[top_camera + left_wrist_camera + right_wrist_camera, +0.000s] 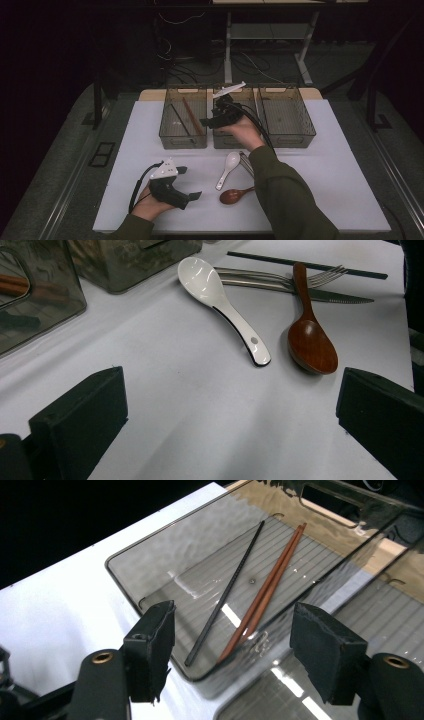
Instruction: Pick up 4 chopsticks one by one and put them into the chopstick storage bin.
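In the high view my right gripper (207,121) hovers over the clear bins at the back, between the left bin (167,135) and the middle bin (235,141). The right gripper view looks down into the left bin (112,562), where a black chopstick (225,595) and a brown pair of chopsticks (265,590) lie on the floor. The right gripper (235,630) is open with nothing between its pads. My left gripper (190,183) rests low at the front left, open and empty. Ahead of the left gripper (232,405) lie a white spoon (225,305) and a wooden spoon (310,340).
A fork (280,277), a knife (325,296) and a black chopstick (305,262) lie beyond the spoons. A third clear bin (287,140) stands at the back right. The white tabletop (340,175) has bare room on the right. A table frame and cables sit behind.
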The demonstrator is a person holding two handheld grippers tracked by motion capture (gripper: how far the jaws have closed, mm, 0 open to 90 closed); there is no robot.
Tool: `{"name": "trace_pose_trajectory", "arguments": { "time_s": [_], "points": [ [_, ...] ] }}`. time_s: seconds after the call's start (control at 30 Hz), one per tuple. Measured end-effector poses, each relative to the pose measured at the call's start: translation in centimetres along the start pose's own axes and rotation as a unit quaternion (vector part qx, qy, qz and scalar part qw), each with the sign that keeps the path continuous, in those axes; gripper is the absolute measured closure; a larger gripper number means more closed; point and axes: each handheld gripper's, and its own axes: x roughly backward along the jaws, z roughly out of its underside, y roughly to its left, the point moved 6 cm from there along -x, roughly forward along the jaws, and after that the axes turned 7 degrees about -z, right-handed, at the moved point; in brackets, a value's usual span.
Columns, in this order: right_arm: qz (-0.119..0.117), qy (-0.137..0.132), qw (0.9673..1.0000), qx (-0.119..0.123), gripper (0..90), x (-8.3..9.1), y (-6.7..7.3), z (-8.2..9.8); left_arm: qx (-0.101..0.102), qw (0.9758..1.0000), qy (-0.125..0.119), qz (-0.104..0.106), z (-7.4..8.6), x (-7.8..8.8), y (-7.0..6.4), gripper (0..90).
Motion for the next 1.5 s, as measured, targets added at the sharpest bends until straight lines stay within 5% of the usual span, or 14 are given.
{"name": "trace_pose_trajectory", "arguments": {
  "time_s": [0.67,1.5],
  "points": [
    [0.007,-0.007,0.9998,0.017,32.4,5.4,0.4,3.6,-0.003,1.0000,-0.003,-0.002,0.1,-0.1,0.1,0.0],
    [0.031,-0.011,0.9993,-0.017,36.1,11.9,-1.2,12.7,-0.005,1.0000,-0.005,-0.006,0.0,0.2,0.0,0.0]
  ]
}}
